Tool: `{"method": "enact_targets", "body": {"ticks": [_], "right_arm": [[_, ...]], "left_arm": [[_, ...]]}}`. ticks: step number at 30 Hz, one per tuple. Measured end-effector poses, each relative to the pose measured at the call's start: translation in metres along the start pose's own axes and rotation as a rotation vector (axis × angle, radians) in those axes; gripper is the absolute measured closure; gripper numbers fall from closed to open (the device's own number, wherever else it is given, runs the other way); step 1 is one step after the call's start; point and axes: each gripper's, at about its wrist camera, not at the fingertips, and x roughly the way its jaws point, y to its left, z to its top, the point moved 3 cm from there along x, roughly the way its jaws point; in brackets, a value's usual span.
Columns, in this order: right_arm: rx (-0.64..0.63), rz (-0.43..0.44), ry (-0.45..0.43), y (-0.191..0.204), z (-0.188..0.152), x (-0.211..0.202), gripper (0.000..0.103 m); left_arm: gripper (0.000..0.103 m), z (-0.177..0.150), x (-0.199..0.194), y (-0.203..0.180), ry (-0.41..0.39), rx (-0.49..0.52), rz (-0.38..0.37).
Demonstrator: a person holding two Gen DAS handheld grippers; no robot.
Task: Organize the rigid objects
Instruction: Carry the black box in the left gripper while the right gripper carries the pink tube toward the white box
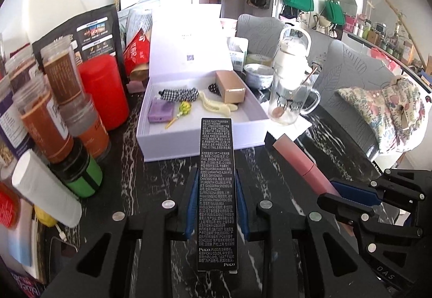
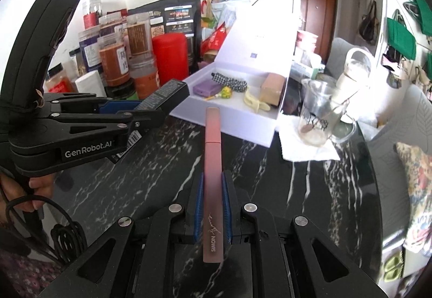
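Holding one item in each hand, I was in the carry step of the tidy-up, with both pieces clear of the black marble table (image 2: pixel 270 176) and aimed toward the open white box (image 1: pixel 194 133). My left gripper (image 1: pixel 216 203) was clamped tight on the long black carton (image 1: pixel 217 190), the blue pads pressing its two long sides about midway, the carton's far end reaching toward the near wall of the box. My right gripper (image 2: pixel 213 209) was likewise closed, its pads squeezing the slim pink tube (image 2: pixel 212 176) low on its length, so most of the tube stuck out ahead of the fingers.

The box already held a gold carton (image 1: pixel 232 87), a checked cord (image 1: pixel 179 94), a purple block (image 1: pixel 160 113), a cream clip (image 1: pixel 218 106) and a small lollipop (image 1: pixel 183 109). I judged the free floor to be the near strip, in front of those things.

The next move, as I read it, called for bringing each piece over the near wall, lowering it flat into that strip, and only then letting go. The glass mug (image 2: pixel 318 117) stood just beside the box's right-hand corner, so I thought the tube's long overhang risked clipping it.
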Motion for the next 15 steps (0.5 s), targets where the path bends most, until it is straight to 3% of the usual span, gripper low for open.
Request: {"method": "enact_targets", "body": {"ticks": [15], "right_arm": [[-0.039, -0.007, -0.032, -0.014, 0.051, 0.02, 0.09]], "left_arm": [[0.078, 0.051, 0.024, 0.017, -0.039, -0.007, 0.0]]}}
